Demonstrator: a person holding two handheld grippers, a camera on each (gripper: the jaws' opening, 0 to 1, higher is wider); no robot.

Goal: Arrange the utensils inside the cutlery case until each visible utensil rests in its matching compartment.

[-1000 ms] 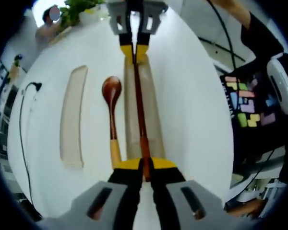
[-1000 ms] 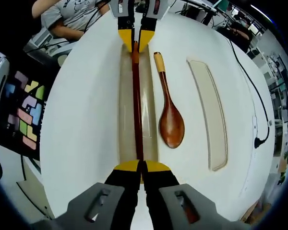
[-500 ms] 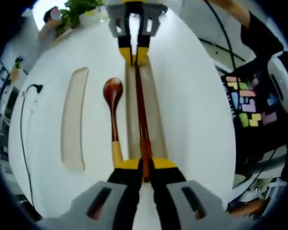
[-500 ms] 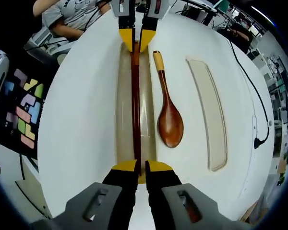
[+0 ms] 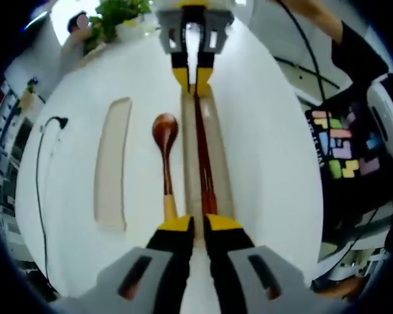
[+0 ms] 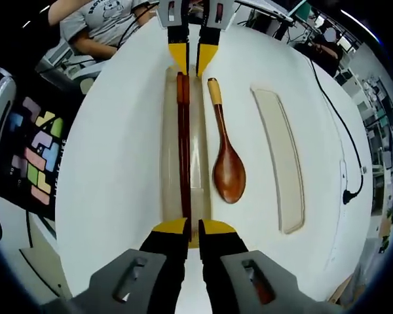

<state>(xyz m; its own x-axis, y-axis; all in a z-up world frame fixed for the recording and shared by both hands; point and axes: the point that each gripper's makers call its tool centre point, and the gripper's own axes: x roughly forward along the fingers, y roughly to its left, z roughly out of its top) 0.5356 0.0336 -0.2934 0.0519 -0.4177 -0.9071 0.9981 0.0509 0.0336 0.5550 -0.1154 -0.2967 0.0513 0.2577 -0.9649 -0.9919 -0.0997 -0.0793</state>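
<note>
Dark red-brown wooden chopsticks (image 6: pixel 183 147) lie lengthwise in the long translucent case tray (image 6: pixel 167 163) mid-tabletop; left tool (image 5: pixel 195 226) and right tool (image 6: pixel 191 227), slightly parted and empty, should back off straight, sparing the brown wooden spoon (image 6: pixel 226 167) alongside.

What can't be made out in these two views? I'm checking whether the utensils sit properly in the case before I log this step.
- Chopsticks, right gripper view: near tips hidden behind the right gripper.
- Chopsticks, left gripper view: near ends hidden behind the left gripper.
- Spoon, left gripper view: handle end cut off by that gripper.
- Case: pale against the white table, so its compartment walls are hard to tell.
</note>
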